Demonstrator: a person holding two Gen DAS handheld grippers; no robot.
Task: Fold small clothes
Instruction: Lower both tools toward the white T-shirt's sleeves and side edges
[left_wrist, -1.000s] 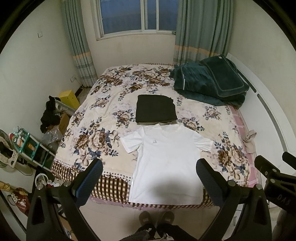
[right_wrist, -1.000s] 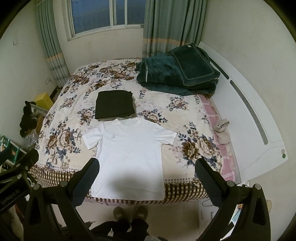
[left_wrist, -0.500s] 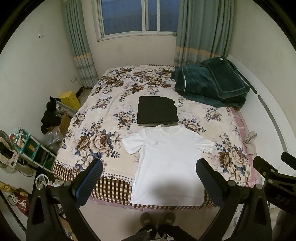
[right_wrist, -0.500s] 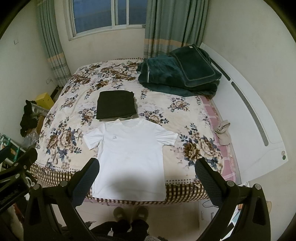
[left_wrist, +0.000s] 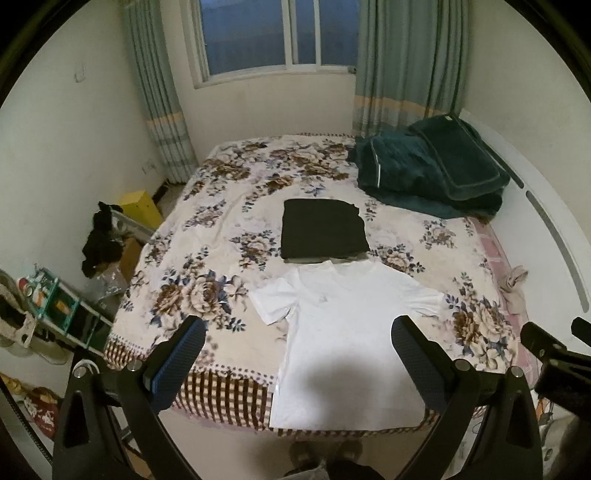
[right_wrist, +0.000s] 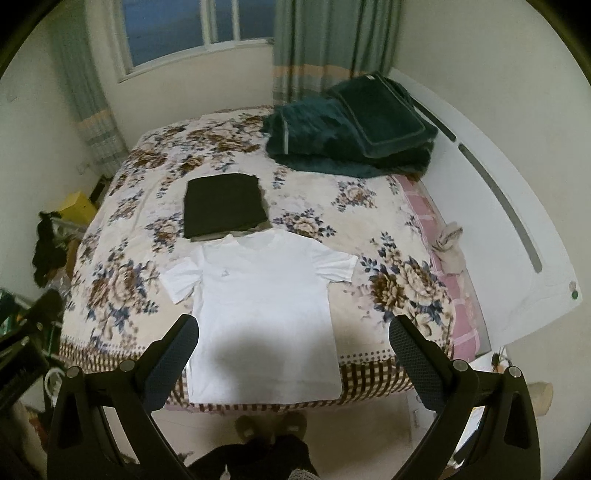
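White T-shirt (left_wrist: 351, 339) flat on floral bed (left_wrist: 207, 295)

Floral-covered bed (left_wrist: 229, 236), dark window (left_wrist: 280, 33), teal curtains (left_wrist: 406, 62), white walls

A floral bedspread (left_wrist: 207, 236) covers the bed; dark green bedding (left_wrist: 428, 173) is heaped at two o'clock; a yellow box (left_wrist: 142, 208) stands at nine o'clock; a window (left_wrist: 280, 33) fills twelve.

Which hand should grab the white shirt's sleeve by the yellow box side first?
Probably left. That sleeve of the white T-shirt lies spread toward the left hand-held gripper, which is open. The right hand-held gripper, also open, would have to cross over.
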